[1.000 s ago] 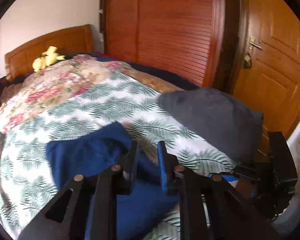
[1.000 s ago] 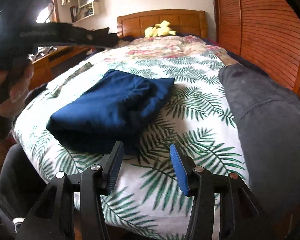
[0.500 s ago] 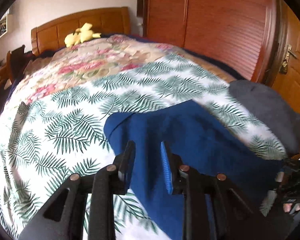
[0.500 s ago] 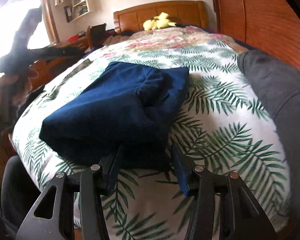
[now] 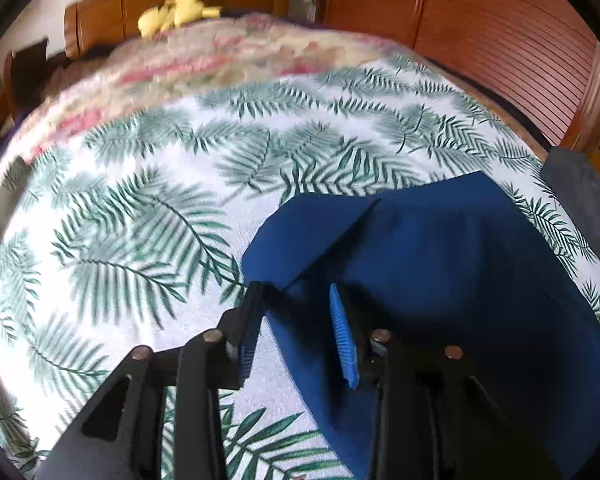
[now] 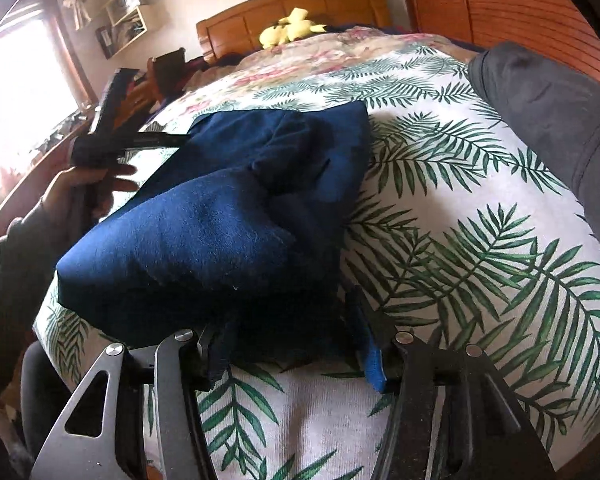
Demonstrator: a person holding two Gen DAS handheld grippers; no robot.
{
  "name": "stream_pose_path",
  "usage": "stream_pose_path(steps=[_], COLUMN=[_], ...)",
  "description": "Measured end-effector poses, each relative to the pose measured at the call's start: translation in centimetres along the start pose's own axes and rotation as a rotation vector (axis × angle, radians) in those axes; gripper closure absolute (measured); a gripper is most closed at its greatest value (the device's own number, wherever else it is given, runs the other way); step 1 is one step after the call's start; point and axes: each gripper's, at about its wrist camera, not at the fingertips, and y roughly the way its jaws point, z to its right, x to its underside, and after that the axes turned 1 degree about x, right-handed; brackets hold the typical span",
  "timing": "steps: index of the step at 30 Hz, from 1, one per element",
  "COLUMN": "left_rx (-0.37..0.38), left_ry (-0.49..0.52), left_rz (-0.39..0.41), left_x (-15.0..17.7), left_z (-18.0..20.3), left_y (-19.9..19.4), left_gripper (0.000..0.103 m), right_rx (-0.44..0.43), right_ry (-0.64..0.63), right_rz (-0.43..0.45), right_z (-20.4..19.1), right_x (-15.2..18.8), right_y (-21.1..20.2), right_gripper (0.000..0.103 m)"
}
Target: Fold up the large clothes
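A folded dark blue garment [image 5: 452, 272] lies on the palm-leaf bedsheet [image 5: 140, 216]. My left gripper [image 5: 296, 300] is open, its jaws straddling the garment's left edge, right finger over the cloth, left finger over the sheet. In the right wrist view the same garment [image 6: 228, 216] is a thick bundle. My right gripper [image 6: 288, 320] is open with the bundle's near edge between its fingers. The left gripper [image 6: 112, 136] shows at the bundle's far left side.
A grey garment [image 6: 548, 120] lies at the bed's right edge, also in the left wrist view [image 5: 584, 200]. A yellow plush toy [image 6: 288, 32] sits by the wooden headboard [image 6: 292, 4]. A slatted wooden wardrobe [image 5: 500, 32] stands right.
My right gripper moved forward until the bundle's near edge came between its fingers. My left gripper dropped to the garment's left edge and its jaws opened wider.
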Motion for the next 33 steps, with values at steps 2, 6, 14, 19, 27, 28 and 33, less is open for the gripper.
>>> stream_pose_path(steps=[2, 6, 14, 19, 27, 28, 33], left_rx=[-0.014, -0.066, -0.052, -0.03, -0.003, -0.015, -0.063], left_ry=[0.017, 0.046, -0.002, -0.055, 0.02, 0.029, 0.043], left_rz=[0.01, 0.006, 0.015, 0.008, 0.015, 0.018, 0.125], left_x=[-0.2, -0.6, -0.2, -0.2, -0.5, -0.7, -1.9], left_z=[0.1, 0.0, -1.1, -1.5, 0.5, 0.8, 2.3], left_y=[0.5, 1.7, 2.6, 2.7, 2.1, 1.8, -2.2], left_gripper=[0.065, 0.048, 0.038, 0.038, 0.088, 0.093, 0.097], right_rx=[0.002, 0.006, -0.013, -0.007, -0.06, -0.063, -0.073], right_ry=[-0.002, -0.005, 0.032, 0.03, 0.072, 0.065, 0.027], right_rz=[-0.006, -0.014, -0.02, -0.009, 0.023, 0.033, 0.091], right_z=[-0.2, -0.3, -0.1, -1.0, -1.0, -1.1, -1.6], right_x=[-0.1, 0.1, -0.1, -0.2, -0.6, -0.7, -1.9], right_y=[0.3, 0.6, 1.2, 1.6, 2.2, 2.0, 0.7], right_gripper=[0.049, 0.048, 0.04, 0.038, 0.079, 0.083, 0.088])
